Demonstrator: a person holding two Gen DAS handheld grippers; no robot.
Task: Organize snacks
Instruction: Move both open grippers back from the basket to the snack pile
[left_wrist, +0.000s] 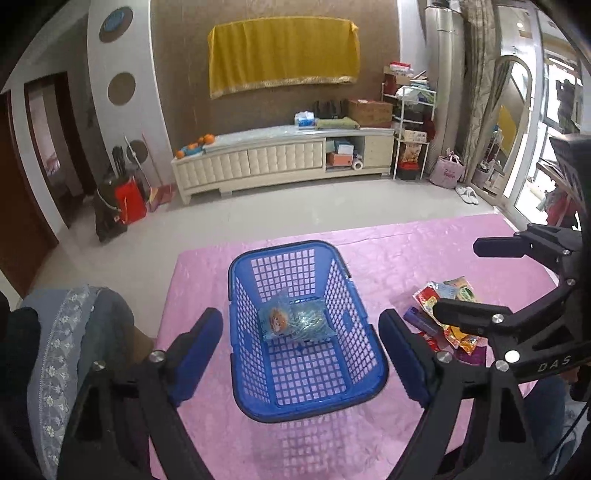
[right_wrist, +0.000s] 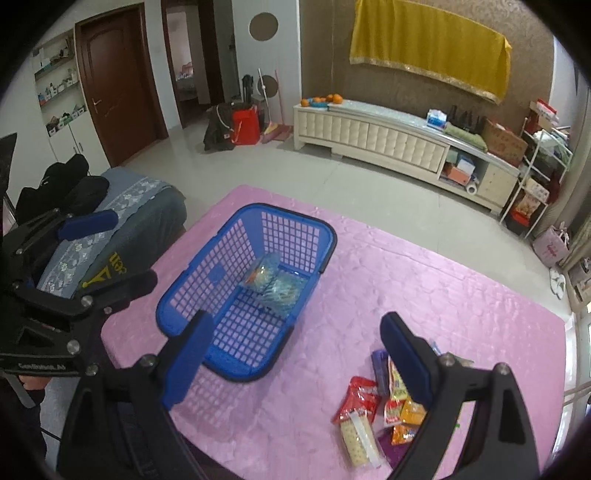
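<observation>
Basket (left_wrist: 306, 332) holds one blue packet (left_wrist: 295, 321); left gripper (left_wrist: 301, 350) and right gripper (right_wrist: 295, 362) gape empty — next, I'd grab from the snack pile (right_wrist: 376, 413).

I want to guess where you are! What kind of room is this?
Probably a home living room: a long cream cabinet under a yellow cloth on the wall, slippers on the floor.

Pale tiled floor (left_wrist: 332, 206), cream cabinet (left_wrist: 280, 158), yellow cloth (left_wrist: 284, 55) above
</observation>
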